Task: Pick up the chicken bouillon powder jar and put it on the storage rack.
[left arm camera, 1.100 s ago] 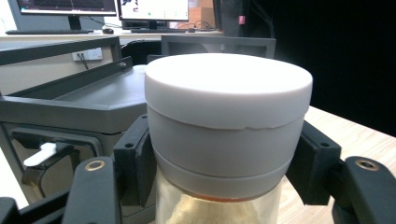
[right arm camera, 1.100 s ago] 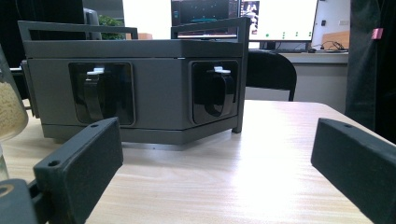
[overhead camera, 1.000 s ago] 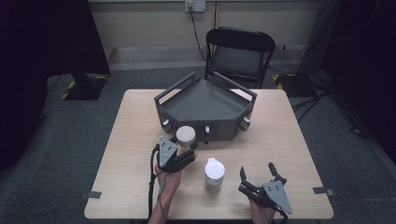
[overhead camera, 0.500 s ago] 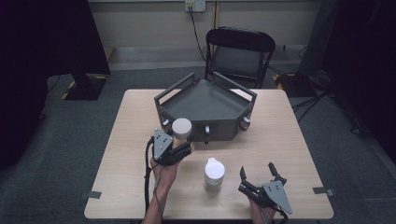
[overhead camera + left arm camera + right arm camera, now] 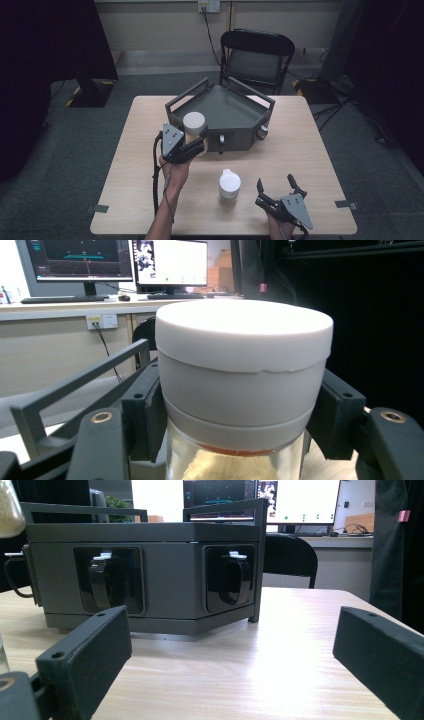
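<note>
My left gripper (image 5: 195, 142) is shut on a clear jar with a white lid (image 5: 194, 123), held up off the table at the front left corner of the grey tray-box (image 5: 220, 107). In the left gripper view the jar (image 5: 243, 385) sits clamped between the two black jaws, with pale powder visible inside. A second white-lidded jar (image 5: 229, 183) stands on the table near the front. My right gripper (image 5: 278, 187) rests open at the table's front right, just right of that jar, with nothing between its jaws (image 5: 235, 650).
The grey tray-box (image 5: 150, 575) has raised rails and black latches on its front faces. A black chair (image 5: 257, 55) stands behind the table. The light wooden tabletop (image 5: 310, 150) has bare room to the right of the box.
My left gripper has carried the jar up and back, from the table's middle toward the front left corner of the grey box. The right gripper and the standing jar have stayed put.
</note>
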A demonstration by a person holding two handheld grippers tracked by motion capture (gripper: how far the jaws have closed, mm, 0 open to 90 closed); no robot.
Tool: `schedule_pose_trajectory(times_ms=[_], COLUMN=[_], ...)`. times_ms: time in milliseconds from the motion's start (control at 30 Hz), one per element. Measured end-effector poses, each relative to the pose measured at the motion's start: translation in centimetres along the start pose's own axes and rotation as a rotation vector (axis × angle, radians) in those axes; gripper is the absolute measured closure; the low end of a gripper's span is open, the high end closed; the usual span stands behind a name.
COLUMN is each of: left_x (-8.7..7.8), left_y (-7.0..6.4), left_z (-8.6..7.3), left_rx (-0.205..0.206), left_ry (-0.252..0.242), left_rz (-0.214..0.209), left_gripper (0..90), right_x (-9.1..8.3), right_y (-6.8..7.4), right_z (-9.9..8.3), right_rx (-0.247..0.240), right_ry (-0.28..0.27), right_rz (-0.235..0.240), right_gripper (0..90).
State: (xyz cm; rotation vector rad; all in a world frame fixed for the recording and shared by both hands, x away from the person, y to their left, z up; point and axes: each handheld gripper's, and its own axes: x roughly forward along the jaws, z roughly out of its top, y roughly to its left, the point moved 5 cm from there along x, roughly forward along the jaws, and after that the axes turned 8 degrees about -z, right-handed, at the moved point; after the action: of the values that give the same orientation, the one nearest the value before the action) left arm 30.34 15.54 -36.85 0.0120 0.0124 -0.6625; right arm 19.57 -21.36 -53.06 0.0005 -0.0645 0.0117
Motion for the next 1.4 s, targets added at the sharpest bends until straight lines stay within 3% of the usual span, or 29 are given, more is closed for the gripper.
schedule_pose_trajectory(times_ms=[267, 500, 633, 933, 1067, 1400], left_x=[1.5, 2.9, 4.0, 7.1, 8.7, 10.2], left_y=[0.1, 0.4, 1.5, 1.8, 2.3, 3.0], left_z=[1.7, 3.2, 3.8, 4.0, 4.3, 4.1], left_rx=[0.008, 0.008, -0.027, 0.002, -0.01, -0.02], left_ry=[0.008, 0.017, 0.027, 0.081, 0.092, 0.127], left_rz=[0.025, 0.018, -0.012, 0.004, 0.027, 0.052], left_gripper=[35.0, 35.0, 35.0, 34.9, 35.0, 34.9], right_x=[0.0, 0.0, 0.0, 0.0, 0.0, 0.0], right_y=[-0.1, -0.1, -0.1, -0.1, -0.1, -0.2], right_z=[0.0, 0.0, 0.0, 0.0, 0.0, 0.0], right_rx=[0.0, 0.0, 0.0, 0.0, 0.0, 0.0], right_ry=[0.0, 0.0, 0.0, 0.0, 0.0, 0.0], right_rz=[0.005, 0.006, 0.007, 0.009, 0.009, 0.013], right_gripper=[1.2, 1.1, 1.1, 1.1, 1.1, 1.1])
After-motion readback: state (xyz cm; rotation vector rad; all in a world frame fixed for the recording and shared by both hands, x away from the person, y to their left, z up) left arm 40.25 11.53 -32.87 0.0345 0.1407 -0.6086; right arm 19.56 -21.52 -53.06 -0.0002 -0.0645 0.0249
